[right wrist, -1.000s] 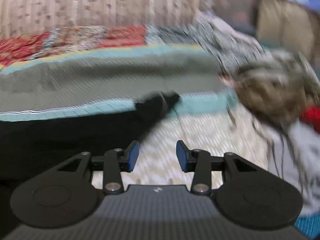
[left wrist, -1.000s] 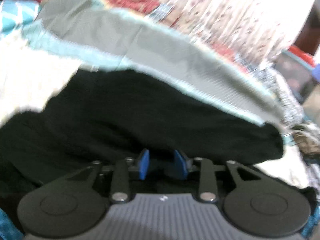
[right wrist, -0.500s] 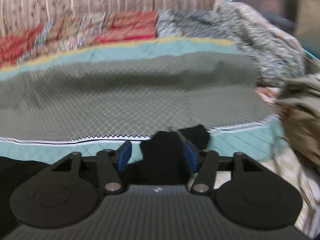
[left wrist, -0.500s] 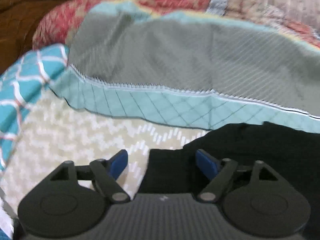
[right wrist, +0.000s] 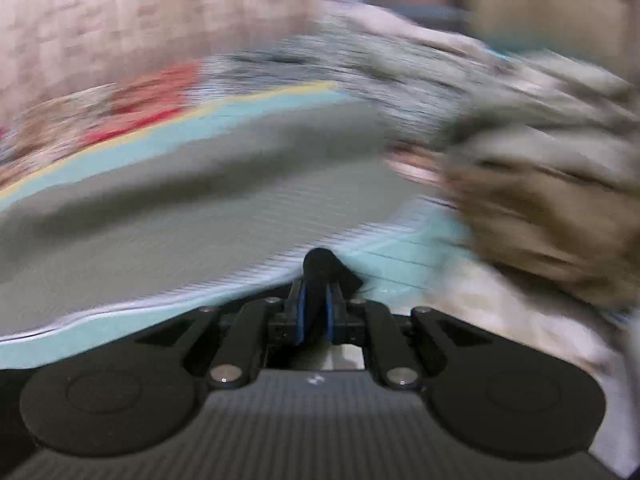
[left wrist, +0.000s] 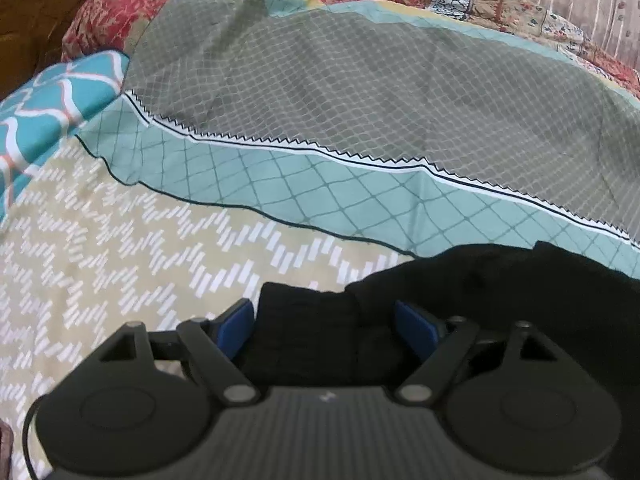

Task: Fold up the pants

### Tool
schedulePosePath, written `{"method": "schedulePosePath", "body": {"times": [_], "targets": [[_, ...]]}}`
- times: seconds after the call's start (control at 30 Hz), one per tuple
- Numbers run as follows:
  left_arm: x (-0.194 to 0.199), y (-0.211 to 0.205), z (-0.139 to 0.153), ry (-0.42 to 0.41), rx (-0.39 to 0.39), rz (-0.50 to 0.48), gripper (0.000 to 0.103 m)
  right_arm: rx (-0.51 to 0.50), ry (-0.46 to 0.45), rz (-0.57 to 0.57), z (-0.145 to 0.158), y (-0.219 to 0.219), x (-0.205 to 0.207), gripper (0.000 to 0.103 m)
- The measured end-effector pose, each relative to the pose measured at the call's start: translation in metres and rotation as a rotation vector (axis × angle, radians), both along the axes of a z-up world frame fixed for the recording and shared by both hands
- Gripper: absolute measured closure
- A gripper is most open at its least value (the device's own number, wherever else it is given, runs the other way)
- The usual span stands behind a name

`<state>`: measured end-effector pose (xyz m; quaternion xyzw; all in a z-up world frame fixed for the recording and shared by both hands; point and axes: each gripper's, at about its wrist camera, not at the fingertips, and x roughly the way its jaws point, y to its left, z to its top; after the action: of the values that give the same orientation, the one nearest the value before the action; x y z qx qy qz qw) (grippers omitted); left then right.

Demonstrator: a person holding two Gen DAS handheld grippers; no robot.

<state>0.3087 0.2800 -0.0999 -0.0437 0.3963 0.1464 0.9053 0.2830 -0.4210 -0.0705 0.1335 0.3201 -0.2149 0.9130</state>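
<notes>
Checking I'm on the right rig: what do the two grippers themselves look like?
Both match: left gripper and right gripper have blue pads on black linkage arms with silver pivot pins, round black discs either side, and a grey ribbed body with a small white mark. A thin black cable loops beside the left one.

A grey quilt with a fine diamond grid and a teal, zigzag-trimmed border (left wrist: 360,112) lies across the bed, overlapping a beige sheet printed with white dash chevrons (left wrist: 100,248). A turquoise pillow with wavy white and orange lines (left wrist: 52,108) sits at the quilt's left edge. Behind it lies a red floral patchwork spread (left wrist: 120,12). In the blurred right wrist view, a heap of crumpled grey-brown clothing (right wrist: 540,184) rests beside the quilt.
</notes>
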Motion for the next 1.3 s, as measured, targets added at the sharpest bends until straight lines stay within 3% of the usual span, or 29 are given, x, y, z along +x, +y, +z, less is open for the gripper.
{"method": "schedulePosePath", "body": {"times": [0.03,0.07,0.13,0.2,0.33,0.53,0.63,0.73,0.83,0.93,1.07,1.13,1.17,1.2,1.27,1.3], "targets": [[-0.001,-0.001,0.003,0.004,-0.002,0.002,0.024,-0.014,0.044,-0.082,-0.003,-0.013,-0.013,0.055],[-0.004,-0.001,0.008,0.009,-0.011,0.001,0.028,-0.025,0.075,-0.151,-0.003,-0.023,-0.027,0.052],[-0.018,0.002,0.024,-0.01,-0.048,-0.028,0.03,0.038,0.026,-0.179,0.01,-0.031,-0.069,0.052],[-0.038,0.003,0.042,-0.053,-0.053,-0.054,0.03,0.097,-0.055,-0.164,0.03,-0.031,-0.116,0.052],[-0.095,0.016,0.078,-0.136,-0.098,-0.071,0.029,0.151,-0.125,-0.097,0.061,-0.02,-0.185,0.052],[-0.184,0.055,0.112,-0.214,-0.166,-0.013,0.028,0.235,-0.139,0.019,0.061,0.004,-0.271,0.052],[-0.227,0.085,0.134,-0.243,-0.156,0.065,0.028,0.218,-0.098,0.058,0.049,0.014,-0.292,0.052],[-0.273,0.119,0.162,-0.309,-0.126,0.148,0.028,0.288,-0.065,0.1,0.028,0.0,-0.293,0.052],[-0.324,0.152,0.187,-0.374,-0.064,0.296,0.028,0.351,-0.066,0.102,0.014,0.004,-0.308,0.052],[-0.359,0.174,0.197,-0.403,-0.018,0.425,0.028,0.411,-0.08,0.094,0.002,0.01,-0.311,0.052],[-0.377,0.18,0.188,-0.376,-0.072,0.459,0.028,0.415,-0.059,0.103,-0.011,0.027,-0.302,0.052],[-0.376,0.17,0.179,-0.355,-0.074,0.433,0.028,0.401,-0.047,0.123,-0.015,0.033,-0.292,0.056],[-0.373,0.165,0.176,-0.346,-0.077,0.42,0.028,0.372,-0.028,0.125,-0.016,0.035,-0.287,0.079],[-0.369,0.16,0.173,-0.336,-0.088,0.402,0.028,0.324,0.001,0.129,-0.014,0.036,-0.282,0.094],[-0.371,0.147,0.167,-0.322,-0.104,0.369,0.028,0.25,-0.018,0.137,0.001,0.036,-0.285,0.095],[-0.371,0.141,0.167,-0.318,-0.103,0.349,0.028,0.165,-0.036,0.117,0.017,0.033,-0.29,0.096]]}}
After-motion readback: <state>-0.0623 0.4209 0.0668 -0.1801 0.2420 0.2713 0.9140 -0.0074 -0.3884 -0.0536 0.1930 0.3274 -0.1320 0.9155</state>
